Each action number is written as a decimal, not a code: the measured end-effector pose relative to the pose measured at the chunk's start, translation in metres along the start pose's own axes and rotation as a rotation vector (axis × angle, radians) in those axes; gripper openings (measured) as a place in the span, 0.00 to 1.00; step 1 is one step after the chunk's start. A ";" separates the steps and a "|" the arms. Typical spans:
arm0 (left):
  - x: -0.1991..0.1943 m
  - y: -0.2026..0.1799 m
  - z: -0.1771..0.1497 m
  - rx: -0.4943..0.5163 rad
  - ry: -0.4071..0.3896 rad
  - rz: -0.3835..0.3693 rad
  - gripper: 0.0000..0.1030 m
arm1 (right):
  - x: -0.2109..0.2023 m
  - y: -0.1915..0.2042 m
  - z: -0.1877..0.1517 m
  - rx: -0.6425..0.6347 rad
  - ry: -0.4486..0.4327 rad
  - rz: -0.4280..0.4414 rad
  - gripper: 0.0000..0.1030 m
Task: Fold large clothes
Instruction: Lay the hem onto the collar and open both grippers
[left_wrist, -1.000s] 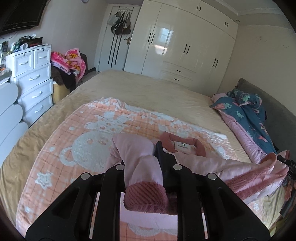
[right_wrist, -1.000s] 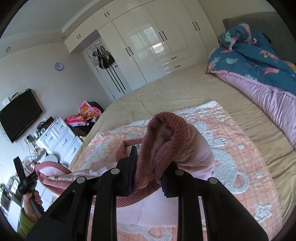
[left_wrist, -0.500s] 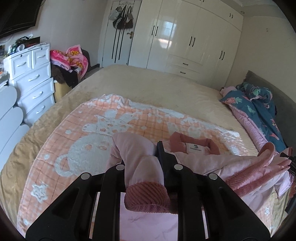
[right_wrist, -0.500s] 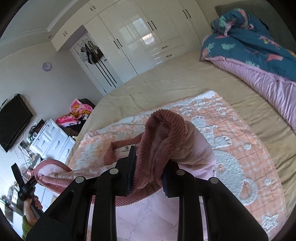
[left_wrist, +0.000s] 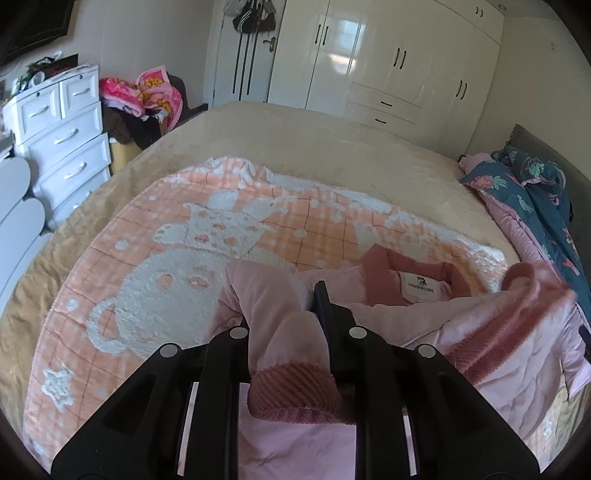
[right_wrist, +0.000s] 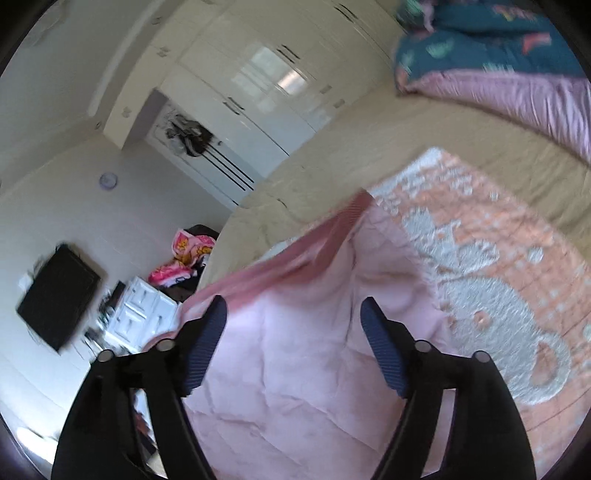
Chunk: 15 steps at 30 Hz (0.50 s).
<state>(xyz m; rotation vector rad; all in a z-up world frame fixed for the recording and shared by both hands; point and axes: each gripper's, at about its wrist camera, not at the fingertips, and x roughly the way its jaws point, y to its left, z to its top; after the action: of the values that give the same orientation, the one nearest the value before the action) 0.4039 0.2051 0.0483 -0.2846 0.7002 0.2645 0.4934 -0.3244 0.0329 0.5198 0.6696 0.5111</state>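
Sleeve fold on the bed, right side just let go.

My left gripper (left_wrist: 284, 325) clamps the pink jacket (left_wrist: 406, 321)'s cuff; my right gripper (right_wrist: 293, 328)'s jaws have just been opening, nothing pinched. The jacket lies on the peach blanket (left_wrist: 147, 277). Risk: the freed sleeve slumps crooked.

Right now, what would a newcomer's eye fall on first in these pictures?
First, the pink jacket lying on the peach blanket, one ribbed cuff clamped in the left gripper. Next, the right gripper, whose jaws have just been opening and now stand wide over the loose fabric.
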 end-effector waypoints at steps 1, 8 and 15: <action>0.003 0.000 0.000 0.000 0.003 0.001 0.15 | 0.001 0.001 -0.007 -0.051 0.012 -0.051 0.80; 0.000 -0.012 0.000 -0.022 -0.008 -0.058 0.71 | 0.028 -0.021 -0.061 -0.149 0.180 -0.178 0.80; -0.066 -0.004 -0.002 0.053 -0.154 -0.066 0.91 | 0.005 -0.020 -0.071 -0.192 0.119 -0.206 0.84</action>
<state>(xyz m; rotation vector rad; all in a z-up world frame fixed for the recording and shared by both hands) 0.3556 0.1909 0.0909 -0.2341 0.5435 0.2026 0.4536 -0.3163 -0.0285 0.2381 0.7693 0.4090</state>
